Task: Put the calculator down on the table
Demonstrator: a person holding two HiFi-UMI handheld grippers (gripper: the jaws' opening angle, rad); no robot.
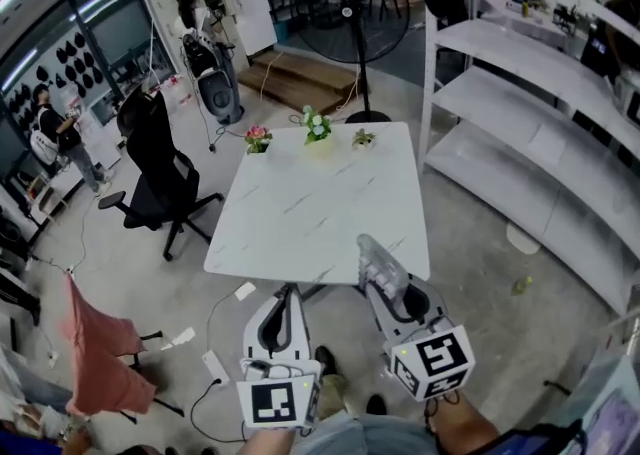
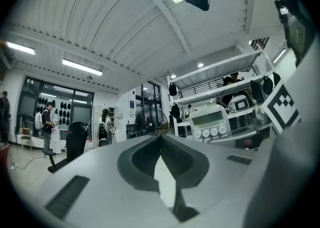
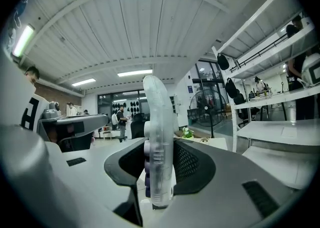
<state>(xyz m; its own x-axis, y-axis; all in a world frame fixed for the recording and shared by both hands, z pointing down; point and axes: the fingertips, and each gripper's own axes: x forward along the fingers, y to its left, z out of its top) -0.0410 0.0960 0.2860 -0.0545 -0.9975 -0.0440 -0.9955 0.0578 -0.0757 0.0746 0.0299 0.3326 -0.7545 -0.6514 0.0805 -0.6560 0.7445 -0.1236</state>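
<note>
A clear, pale calculator (image 1: 378, 265) stands on edge between the jaws of my right gripper (image 1: 385, 288), which is shut on it just past the near edge of the white marble table (image 1: 300, 213). In the right gripper view the calculator (image 3: 159, 142) rises upright, edge-on, from the right gripper (image 3: 160, 164), its dark keys facing left. My left gripper (image 1: 289, 295) hovers beside it, in front of the table's near edge, jaws together and holding nothing. In the left gripper view, the left gripper (image 2: 160, 139) is empty, and the calculator's display and round keys (image 2: 212, 122) show at the right.
Three small flower pots (image 1: 318, 126) line the table's far edge. White shelving (image 1: 530, 133) stands at the right, a black office chair (image 1: 155, 173) at the left, and a standing fan (image 1: 350, 3) behind. A red cloth (image 1: 95, 343) and a power strip (image 1: 215, 366) lie low on the left.
</note>
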